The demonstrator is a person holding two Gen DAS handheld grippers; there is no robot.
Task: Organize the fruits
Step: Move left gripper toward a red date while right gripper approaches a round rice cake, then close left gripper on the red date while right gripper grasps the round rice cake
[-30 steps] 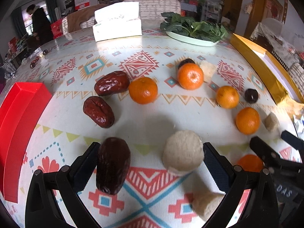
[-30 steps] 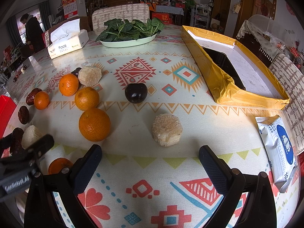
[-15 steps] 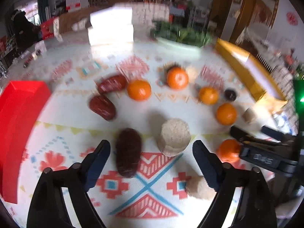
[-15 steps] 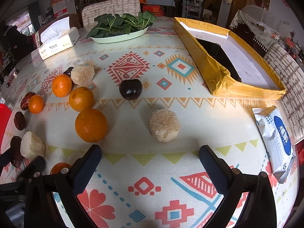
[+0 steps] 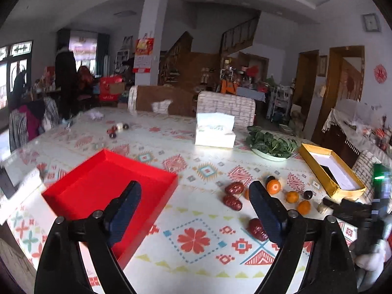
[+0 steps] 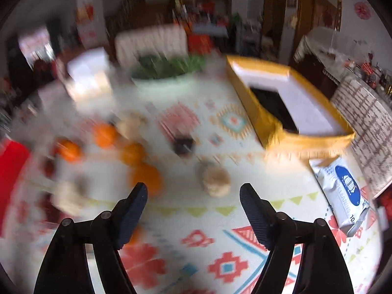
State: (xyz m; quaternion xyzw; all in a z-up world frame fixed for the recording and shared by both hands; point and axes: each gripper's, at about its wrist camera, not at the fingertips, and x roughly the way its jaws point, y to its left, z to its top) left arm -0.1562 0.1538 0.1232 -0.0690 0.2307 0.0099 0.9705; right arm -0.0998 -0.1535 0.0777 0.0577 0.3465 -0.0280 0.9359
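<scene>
My left gripper hangs above the table with nothing in it and its jaws are opening. The red tray lies under its left finger. To the right lie three red dates, several oranges and a dark plum. The right wrist view is blurred. My right gripper holds nothing and its jaws are closing. A beige round piece sits just beyond its fingertips, an orange by the left finger, and the plum farther back.
A yellow box stands at the right, with a wipes pack in front of it. A plate of greens and a white tissue box sit at the back. Chairs line the far edge. People stand far left in the room.
The left gripper rose and swung left, away from the dark date and the beige piece, so the red tray now lies under it. The right gripper lifted slightly and its jaws narrowed.
</scene>
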